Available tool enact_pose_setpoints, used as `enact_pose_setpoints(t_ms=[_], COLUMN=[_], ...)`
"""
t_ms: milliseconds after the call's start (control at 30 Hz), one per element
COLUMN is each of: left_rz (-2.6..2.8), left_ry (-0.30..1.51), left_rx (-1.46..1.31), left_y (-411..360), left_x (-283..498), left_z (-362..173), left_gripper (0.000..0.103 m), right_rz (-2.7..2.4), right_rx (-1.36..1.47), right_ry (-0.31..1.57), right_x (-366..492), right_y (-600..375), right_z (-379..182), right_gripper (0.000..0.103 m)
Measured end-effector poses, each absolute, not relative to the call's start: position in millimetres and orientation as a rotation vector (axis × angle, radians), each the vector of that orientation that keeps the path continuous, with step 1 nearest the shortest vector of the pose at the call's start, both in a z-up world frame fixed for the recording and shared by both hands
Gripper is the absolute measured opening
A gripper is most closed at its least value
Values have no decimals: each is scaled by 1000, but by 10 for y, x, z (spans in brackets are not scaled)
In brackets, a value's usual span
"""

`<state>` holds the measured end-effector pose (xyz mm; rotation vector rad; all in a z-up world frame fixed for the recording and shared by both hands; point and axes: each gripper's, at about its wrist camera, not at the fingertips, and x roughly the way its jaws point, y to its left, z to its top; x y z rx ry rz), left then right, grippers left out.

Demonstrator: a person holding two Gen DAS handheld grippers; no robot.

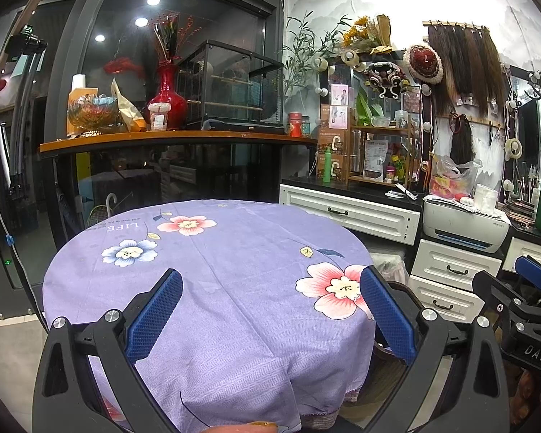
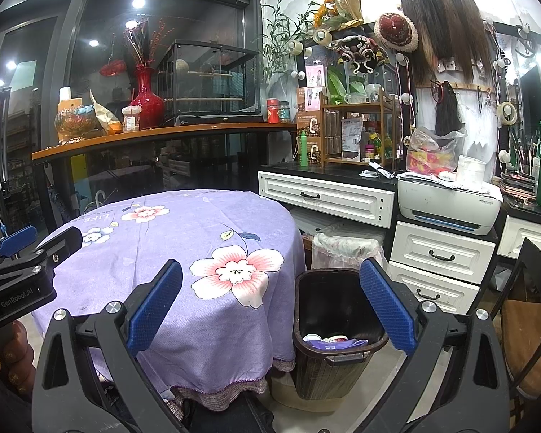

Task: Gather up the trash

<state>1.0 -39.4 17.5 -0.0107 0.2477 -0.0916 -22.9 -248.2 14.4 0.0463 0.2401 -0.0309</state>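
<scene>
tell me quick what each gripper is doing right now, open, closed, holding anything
Left gripper: open, holding nothing, above the purple tablecloth.
Right gripper: open, holding nothing, near the dark trash bin.

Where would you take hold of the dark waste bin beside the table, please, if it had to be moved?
I would grip the near rim of the waste bin from above with the right hand-held gripper, one finger inside the wall and one outside. The bin stands upright and open-topped, its body looks too wide for the jaws, and the tablecloth hangs against its left side, so the near edge seems the freest.
</scene>
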Motion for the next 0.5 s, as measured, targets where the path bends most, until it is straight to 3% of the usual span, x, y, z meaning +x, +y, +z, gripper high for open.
enact_pose_setpoints(t_ms=[500], left_rz=[-92], left_ry=[249], left_rx=[-10], left_y=[-399], left_x=[5], left_z=[183], left_gripper=[98], right_rz=[-30], right_rx=[47], right_ry=[242], right_x=[-229], right_y=[-2472], right_z=[139], right_gripper=[97])
